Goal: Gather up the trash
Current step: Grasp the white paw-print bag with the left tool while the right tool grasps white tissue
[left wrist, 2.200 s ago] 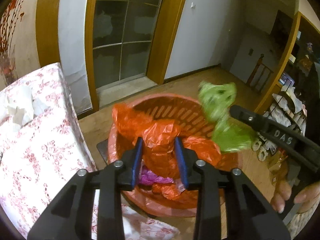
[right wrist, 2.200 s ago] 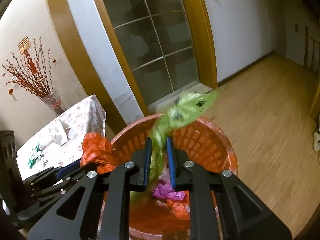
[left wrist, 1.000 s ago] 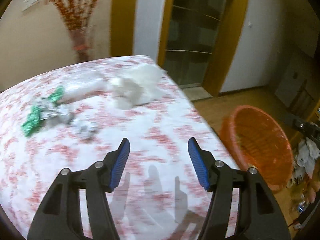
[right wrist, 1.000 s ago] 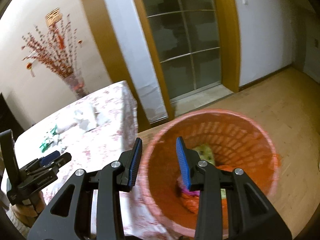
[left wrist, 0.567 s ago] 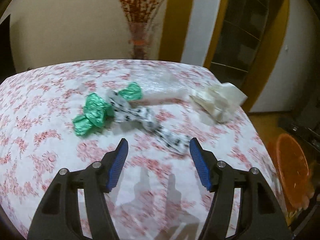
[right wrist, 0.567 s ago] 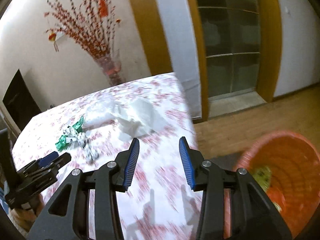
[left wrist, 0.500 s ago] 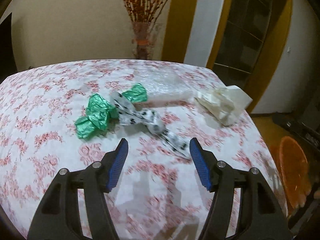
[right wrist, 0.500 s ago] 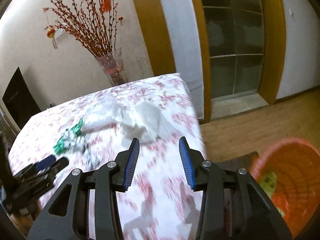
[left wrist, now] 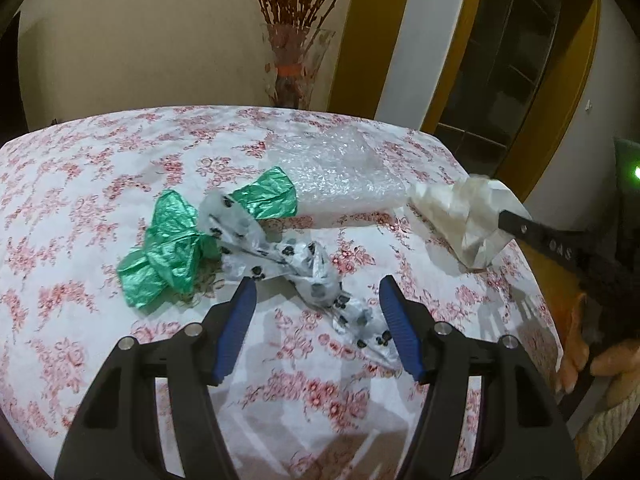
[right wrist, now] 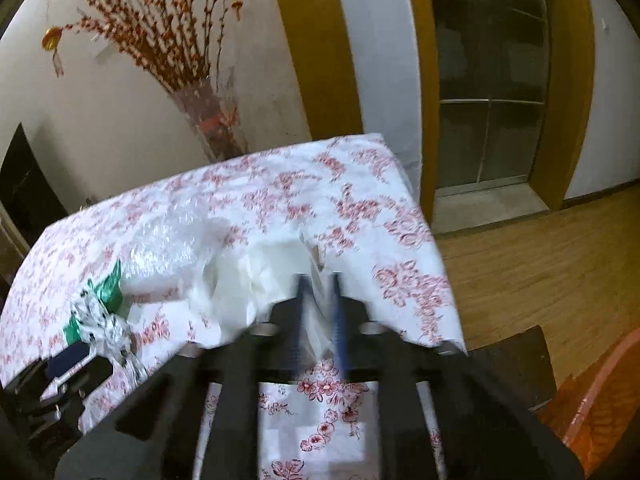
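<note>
You are picking up trash from the flowery tablecloth (left wrist: 80, 184). Your left gripper (left wrist: 316, 294) is wide open over the spotted white plastic bag (left wrist: 288, 264). Your right gripper (right wrist: 318, 280) pinches the crumpled white paper (right wrist: 256, 276). Next, lower the left and squeeze.

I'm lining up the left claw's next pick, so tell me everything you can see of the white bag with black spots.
The spotted bag is thin, crumpled, translucent white plastic with black blotches, twisted into a long strip lying flat on the floral tablecloth. Its far end overlaps the green bag; its near end trails between the fingers of the open left claw, which does not grip it.
</note>
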Available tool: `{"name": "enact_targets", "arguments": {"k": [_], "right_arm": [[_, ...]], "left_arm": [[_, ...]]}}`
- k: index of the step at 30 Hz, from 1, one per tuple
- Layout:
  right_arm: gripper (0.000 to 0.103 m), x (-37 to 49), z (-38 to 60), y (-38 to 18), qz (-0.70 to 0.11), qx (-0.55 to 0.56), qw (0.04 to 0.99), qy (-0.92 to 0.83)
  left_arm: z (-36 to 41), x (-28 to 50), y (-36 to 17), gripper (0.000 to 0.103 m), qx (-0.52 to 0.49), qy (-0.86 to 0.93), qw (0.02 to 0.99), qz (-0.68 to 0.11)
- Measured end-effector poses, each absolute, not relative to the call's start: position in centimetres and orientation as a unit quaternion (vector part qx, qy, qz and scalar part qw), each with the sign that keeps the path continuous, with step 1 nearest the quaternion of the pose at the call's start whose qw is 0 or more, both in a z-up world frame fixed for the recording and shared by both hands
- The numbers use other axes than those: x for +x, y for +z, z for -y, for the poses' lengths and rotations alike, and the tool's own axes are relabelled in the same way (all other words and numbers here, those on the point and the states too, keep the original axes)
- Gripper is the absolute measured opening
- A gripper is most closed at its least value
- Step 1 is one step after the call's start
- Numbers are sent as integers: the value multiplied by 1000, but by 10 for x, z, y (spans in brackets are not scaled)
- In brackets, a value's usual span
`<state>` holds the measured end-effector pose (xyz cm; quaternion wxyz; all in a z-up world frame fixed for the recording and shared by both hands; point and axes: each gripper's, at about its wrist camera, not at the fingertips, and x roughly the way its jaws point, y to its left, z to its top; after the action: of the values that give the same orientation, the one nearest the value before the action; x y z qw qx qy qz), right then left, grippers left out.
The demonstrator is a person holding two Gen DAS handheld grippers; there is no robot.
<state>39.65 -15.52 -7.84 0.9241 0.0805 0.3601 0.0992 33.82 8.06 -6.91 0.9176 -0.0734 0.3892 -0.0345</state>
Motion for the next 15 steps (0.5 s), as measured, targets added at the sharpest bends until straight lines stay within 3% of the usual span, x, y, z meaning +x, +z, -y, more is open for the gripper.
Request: {"name": "enact_targets", "arguments": {"k": [4, 8, 10, 12, 15], "right_arm": [[0, 381, 157, -74, -348, 82, 927, 110], [0, 366, 164, -70, -342, 89, 929, 114], [0, 360, 169, -69, -339, 97, 929, 114], [0, 353, 176, -68, -337, 104, 929, 113], [0, 339, 184, -62, -331, 112, 930, 113]], "left_arm": [[-77, 349, -76, 62, -75, -24, 912, -402], [-74, 358, -85, 40, -82, -19, 903, -422], [-70, 360, -85, 22, -78, -24, 903, -421], [-66, 361, -85, 13, -74, -31, 902, -425], [-60, 353, -81, 12, -72, -49, 908, -410]]}}
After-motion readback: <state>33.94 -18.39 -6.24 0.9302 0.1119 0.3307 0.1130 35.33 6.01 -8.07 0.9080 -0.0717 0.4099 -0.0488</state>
